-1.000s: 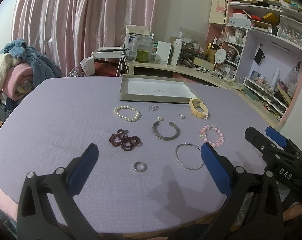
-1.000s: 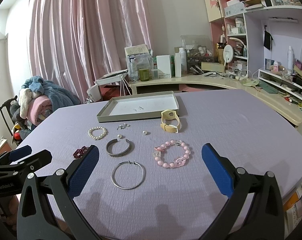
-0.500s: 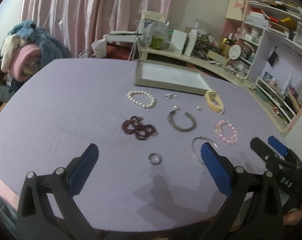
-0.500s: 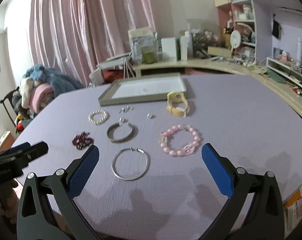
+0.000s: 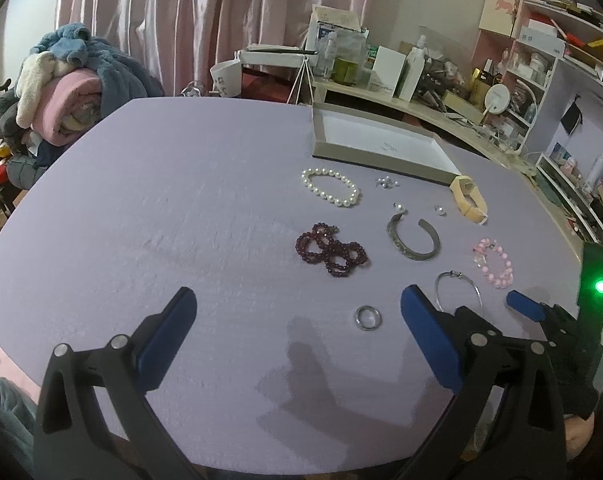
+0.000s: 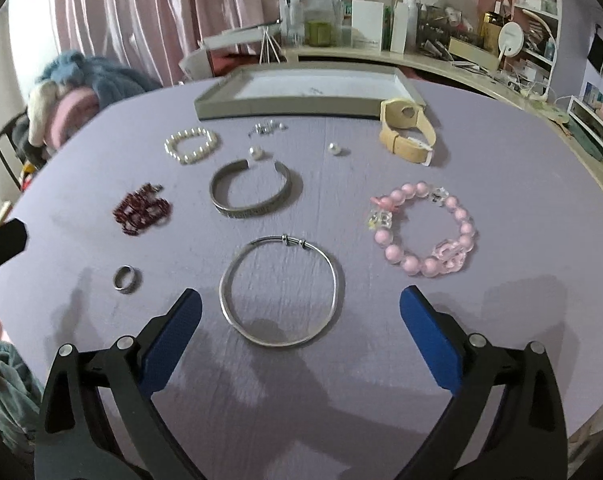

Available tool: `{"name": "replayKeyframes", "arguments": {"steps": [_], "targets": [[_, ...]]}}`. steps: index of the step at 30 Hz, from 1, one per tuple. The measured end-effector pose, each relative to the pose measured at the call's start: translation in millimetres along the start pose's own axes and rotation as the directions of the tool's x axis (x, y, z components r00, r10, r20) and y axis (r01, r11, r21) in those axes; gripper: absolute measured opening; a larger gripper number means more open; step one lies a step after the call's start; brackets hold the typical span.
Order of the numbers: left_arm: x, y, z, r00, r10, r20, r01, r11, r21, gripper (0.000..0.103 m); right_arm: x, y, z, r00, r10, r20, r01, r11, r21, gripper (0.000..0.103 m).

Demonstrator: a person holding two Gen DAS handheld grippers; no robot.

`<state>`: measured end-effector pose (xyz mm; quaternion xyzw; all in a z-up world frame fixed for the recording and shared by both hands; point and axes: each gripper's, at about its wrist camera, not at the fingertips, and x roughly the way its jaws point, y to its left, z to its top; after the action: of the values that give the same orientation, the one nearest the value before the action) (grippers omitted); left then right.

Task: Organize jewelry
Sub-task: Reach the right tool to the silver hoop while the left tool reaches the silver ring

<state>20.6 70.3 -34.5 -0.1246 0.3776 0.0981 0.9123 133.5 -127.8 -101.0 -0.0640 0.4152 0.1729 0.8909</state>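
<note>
Jewelry lies on a purple table (image 5: 181, 208). A grey tray (image 6: 301, 102) sits at the far side. In front of it lie a pearl bracelet (image 6: 191, 145), a dark red bead bracelet (image 6: 143, 209), a grey cuff (image 6: 250, 194), a thin silver bangle (image 6: 281, 290), a pink bead bracelet (image 6: 425, 236), a beige watch band (image 6: 407, 132), a silver ring (image 6: 124, 278) and small earrings (image 6: 267, 128). My right gripper (image 6: 300, 340) is open and empty, just short of the bangle. My left gripper (image 5: 297, 340) is open and empty, near the ring (image 5: 368, 317).
A pile of blankets (image 5: 69, 88) sits on a chair at the left. A cluttered desk (image 5: 381, 80) and shelves (image 5: 561, 60) stand behind and to the right of the table. The right gripper's fingertip (image 5: 523, 306) shows in the left wrist view.
Both grippers have moved forward and lower toward the jewelry. The right one now has the silver bangle close in front of its open fingers. The left one has swung left.
</note>
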Motion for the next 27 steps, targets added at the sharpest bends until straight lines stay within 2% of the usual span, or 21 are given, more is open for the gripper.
{"name": "replayKeyframes", "arguments": {"steps": [4, 10, 16, 22, 27], "targets": [[4.7, -0.4, 0.2, 1.000, 0.006, -0.006, -0.006, 1.000, 0.006, 0.101, 11.3, 4.5, 0.5, 0.999, -0.022, -0.047, 0.021, 1.000, -0.014, 0.091], [10.2, -0.7, 0.6, 1.000, 0.019, -0.016, -0.019, 1.000, 0.012, 0.101, 13.8, 8.9, 4.5, 0.999, -0.024, -0.037, 0.023, 0.999, -0.024, 0.089], [15.5, -2.8, -2.1, 0.999, 0.019, -0.032, -0.018, 1.000, 0.012, 0.101, 12.7, 9.7, 8.3, 1.000, 0.001, -0.019, -0.002, 0.999, -0.049, 0.072], [23.8, -15.7, -5.1, 0.998, -0.009, -0.060, 0.012, 0.999, 0.037, 0.101, 8.1, 0.6, 9.1, 0.999, 0.010, -0.032, -0.012, 0.999, -0.049, 0.071], [38.0, -40.5, -10.3, 0.994, -0.050, -0.098, 0.058, 0.995, 0.085, 0.096, 0.8, -24.2, 3.9, 0.999, -0.007, -0.046, 0.007, 1.000, -0.004, 0.071]]}}
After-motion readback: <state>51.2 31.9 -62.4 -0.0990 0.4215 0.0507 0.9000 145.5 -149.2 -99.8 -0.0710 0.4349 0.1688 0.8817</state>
